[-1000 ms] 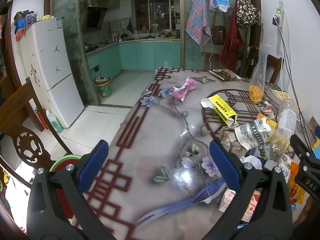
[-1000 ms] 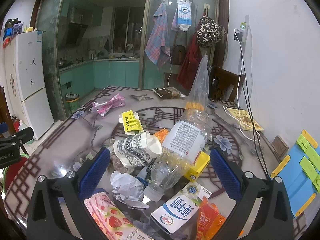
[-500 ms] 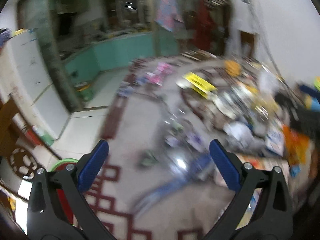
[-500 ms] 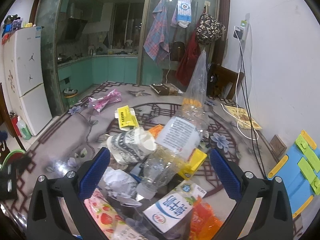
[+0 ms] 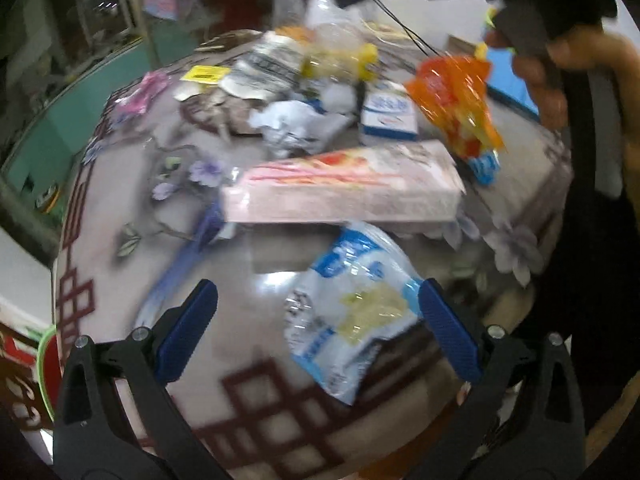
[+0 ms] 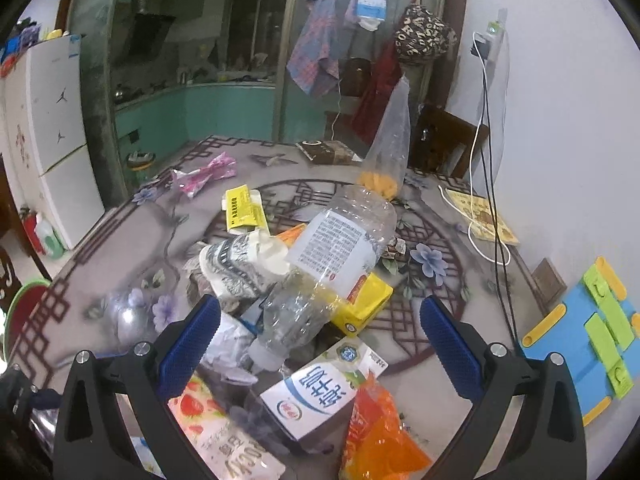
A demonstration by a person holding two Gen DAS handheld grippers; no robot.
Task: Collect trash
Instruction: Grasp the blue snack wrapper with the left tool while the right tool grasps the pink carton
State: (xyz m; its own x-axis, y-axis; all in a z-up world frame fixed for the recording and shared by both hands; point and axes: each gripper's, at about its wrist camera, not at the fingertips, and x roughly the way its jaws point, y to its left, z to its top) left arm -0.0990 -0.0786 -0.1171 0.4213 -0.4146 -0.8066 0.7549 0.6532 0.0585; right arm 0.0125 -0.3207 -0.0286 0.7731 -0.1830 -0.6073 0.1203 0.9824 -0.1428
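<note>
Patterned tabletop (image 6: 132, 236) holds your trash heap; your left gripper (image 5: 316, 330) gapes over a blue-white wrapper (image 5: 352, 304), right gripper (image 6: 318, 342) gapes around a clear bottle (image 6: 320, 272).

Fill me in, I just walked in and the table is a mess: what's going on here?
A person is clearing trash off the patterned table with a two-finger gripper in each hand. Neither holds anything yet. The left gripper is open above a blue and white wrapper near the table edge. The right gripper is open over the main pile, with a clear plastic bottle and a milk carton between its fingers.
</note>
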